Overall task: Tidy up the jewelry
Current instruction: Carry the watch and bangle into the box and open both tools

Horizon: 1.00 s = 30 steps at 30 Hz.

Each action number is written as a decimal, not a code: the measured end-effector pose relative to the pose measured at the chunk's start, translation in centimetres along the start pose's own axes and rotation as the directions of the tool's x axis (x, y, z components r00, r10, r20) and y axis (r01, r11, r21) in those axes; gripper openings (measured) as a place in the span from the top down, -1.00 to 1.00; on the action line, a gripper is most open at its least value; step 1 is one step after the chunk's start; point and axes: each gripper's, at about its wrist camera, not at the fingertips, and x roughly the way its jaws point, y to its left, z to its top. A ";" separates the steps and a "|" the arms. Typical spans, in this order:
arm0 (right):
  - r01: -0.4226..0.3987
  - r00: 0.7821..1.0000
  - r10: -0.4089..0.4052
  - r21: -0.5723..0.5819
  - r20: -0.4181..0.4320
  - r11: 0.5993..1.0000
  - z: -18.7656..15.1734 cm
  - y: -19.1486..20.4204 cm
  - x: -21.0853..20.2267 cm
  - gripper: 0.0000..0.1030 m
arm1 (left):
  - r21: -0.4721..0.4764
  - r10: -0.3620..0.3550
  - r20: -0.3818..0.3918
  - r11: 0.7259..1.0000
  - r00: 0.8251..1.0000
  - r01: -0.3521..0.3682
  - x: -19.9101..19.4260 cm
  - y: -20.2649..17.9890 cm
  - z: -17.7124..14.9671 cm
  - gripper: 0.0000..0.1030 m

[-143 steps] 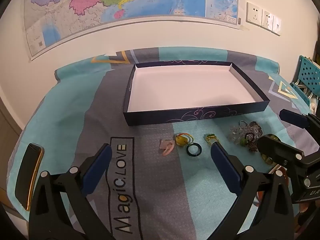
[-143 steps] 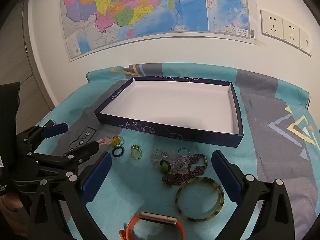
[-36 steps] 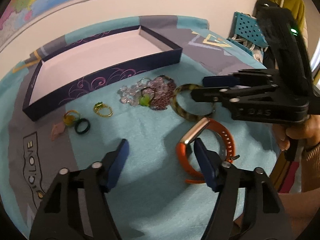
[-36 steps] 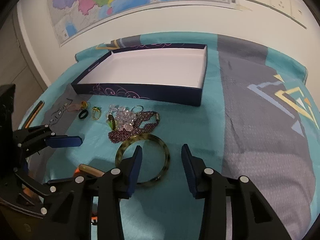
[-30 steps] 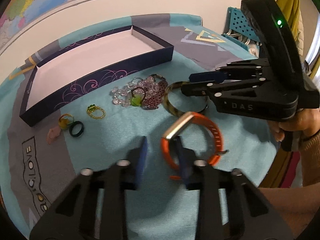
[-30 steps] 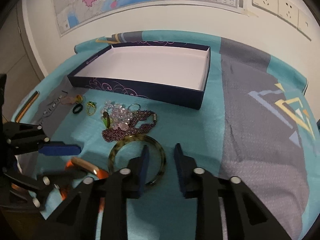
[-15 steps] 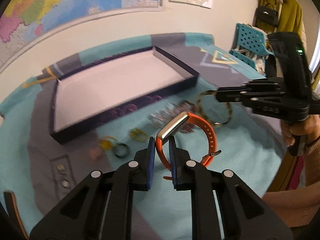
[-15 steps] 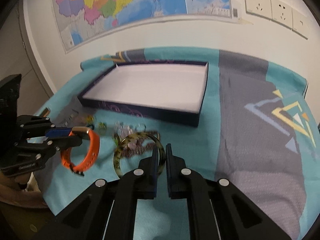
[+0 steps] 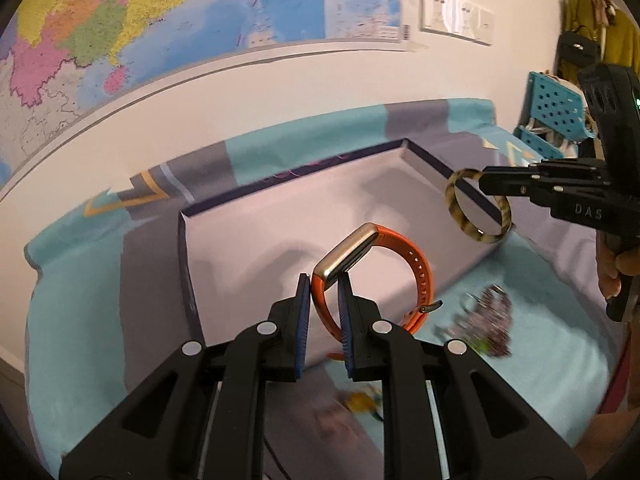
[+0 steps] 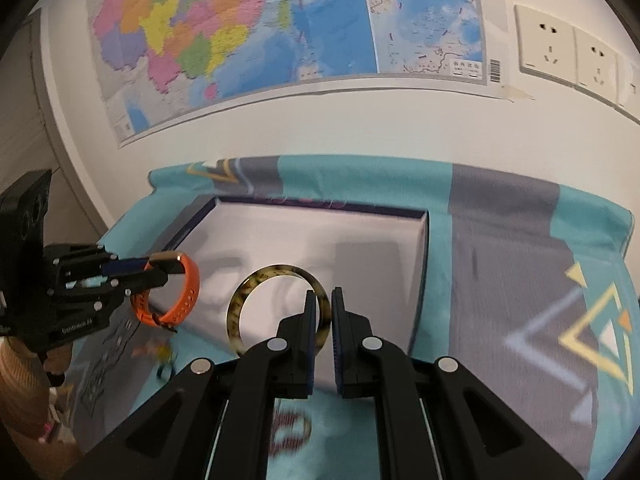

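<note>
My left gripper (image 9: pixel 323 286) is shut on an orange wristband with a gold face (image 9: pixel 416 268) and holds it in the air over the near edge of the dark blue box with a white floor (image 9: pixel 256 232). My right gripper (image 10: pixel 325 300) is shut on a tortoiseshell bangle (image 10: pixel 240 300), held above the box (image 10: pixel 360 248). The bangle (image 9: pixel 456 204) and the wristband (image 10: pixel 188 292) each show in the other wrist view too. A dark beaded bracelet pile (image 9: pixel 486 322) lies blurred on the cloth.
Small rings (image 9: pixel 360 400) lie blurred on the teal and grey cloth (image 9: pixel 80 300) in front of the box. A map hangs on the wall behind. A teal crate (image 9: pixel 556 108) stands at the right, beyond the table.
Both grippers closed on their pieces, lifted them off the cloth, and moved forward toward the box. The wristband and bangle now hang over the box instead of over the cloth.
</note>
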 end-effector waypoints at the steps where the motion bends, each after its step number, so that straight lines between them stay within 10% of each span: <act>1: 0.001 1.000 0.000 0.006 -0.004 1.000 0.7 -0.2 0.8 0.89 | 0.001 0.005 -0.003 1.000 1.000 -0.005 0.6 0.5 0.5 0.72; 17: 0.100 0.989 -0.087 0.102 -0.123 0.990 5.3 -2.4 11.4 0.88 | 0.062 0.044 -0.101 0.997 0.994 -0.038 9.8 3.4 5.1 0.72; 30: 0.097 0.986 -0.074 0.153 -0.151 0.983 5.6 -2.7 12.1 0.76 | 0.049 0.058 -0.135 0.997 0.989 -0.052 11.7 3.9 6.7 0.61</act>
